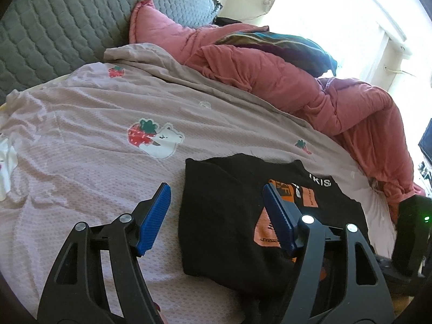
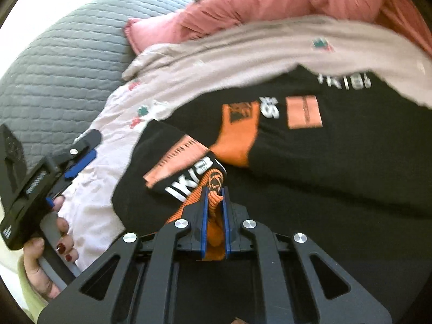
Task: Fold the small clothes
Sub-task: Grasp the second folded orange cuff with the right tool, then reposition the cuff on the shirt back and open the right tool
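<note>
On the bed: a black shirt point(image 1: 226, 216) lies partly folded on a pale pink sheet point(image 1: 81, 162), with orange patches and white lettering showing on its upper face.
Shirt position: toward the near right part of the sheet in the left wrist view; its left edge lies straight, and its far edge sits near the strawberry print on the sheet.
Left gripper point(image 1: 216, 216): released, its blue fingers point(image 1: 158, 210) spread wide; one finger hangs over bare sheet, the other over the shirt's printed area (whether either touches the cloth I cannot tell).
Right gripper point(image 2: 215, 216): clenched on a bunched fold of the shirt, orange printed fabric squeezed between its two blue pads point(image 2: 205, 216).
Fold in the right wrist view: a flap of the shirt with an orange ruler-like patch and white letters lies turned over the black body just beyond the gripper tips.
Left hand point(image 2: 48, 264): seen from the right wrist camera, wrapped round the grey handle of the left tool, dark red nails showing.
Bedding: a rumpled pink quilt point(image 1: 297, 86) is heaped along the far side of the sheet, with a grey quilted cover point(image 1: 54, 21) behind it.
Sheet print: a strawberry and white bear motif point(image 1: 154, 140) sits left of and beyond the shirt.
Picture quality: the right wrist view is motion-blurred, so the lettering is not fully legible.
</note>
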The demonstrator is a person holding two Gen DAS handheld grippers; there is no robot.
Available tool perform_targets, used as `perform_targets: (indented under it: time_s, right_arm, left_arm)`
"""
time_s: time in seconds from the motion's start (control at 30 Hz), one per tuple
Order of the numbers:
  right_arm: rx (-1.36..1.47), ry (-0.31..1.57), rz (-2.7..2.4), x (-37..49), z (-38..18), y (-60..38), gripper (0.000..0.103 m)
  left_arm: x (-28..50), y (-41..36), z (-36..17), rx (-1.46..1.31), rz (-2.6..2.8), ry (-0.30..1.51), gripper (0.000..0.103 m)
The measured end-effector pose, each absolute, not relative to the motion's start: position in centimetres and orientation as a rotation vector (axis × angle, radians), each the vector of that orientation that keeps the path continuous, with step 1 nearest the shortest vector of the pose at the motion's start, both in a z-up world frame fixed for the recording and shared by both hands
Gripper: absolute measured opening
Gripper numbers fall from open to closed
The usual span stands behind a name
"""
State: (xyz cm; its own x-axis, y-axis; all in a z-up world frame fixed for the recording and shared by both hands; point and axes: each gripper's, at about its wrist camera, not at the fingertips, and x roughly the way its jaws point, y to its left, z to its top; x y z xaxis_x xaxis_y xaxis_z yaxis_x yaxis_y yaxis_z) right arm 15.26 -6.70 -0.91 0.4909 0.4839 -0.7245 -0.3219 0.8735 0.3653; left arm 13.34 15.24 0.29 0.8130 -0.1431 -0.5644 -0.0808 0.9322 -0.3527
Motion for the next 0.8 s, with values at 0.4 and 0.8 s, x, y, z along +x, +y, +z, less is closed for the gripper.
perform_targets:
  time_s: [0.4,0.8]
  right_arm:
    - [-0.019,0.698,0.336,16.9,6.6,-11.2,0.008]
    - [-0.039,0.641,0.105,18.0,6.9,-19.5,0.008]
  left_arm:
    - [13.3,17.4,0.5,-0.415,0.006,0.605,0.063]
    - [13.5,16.4,0.4,-0.365,-0.007,0.609,0.063]
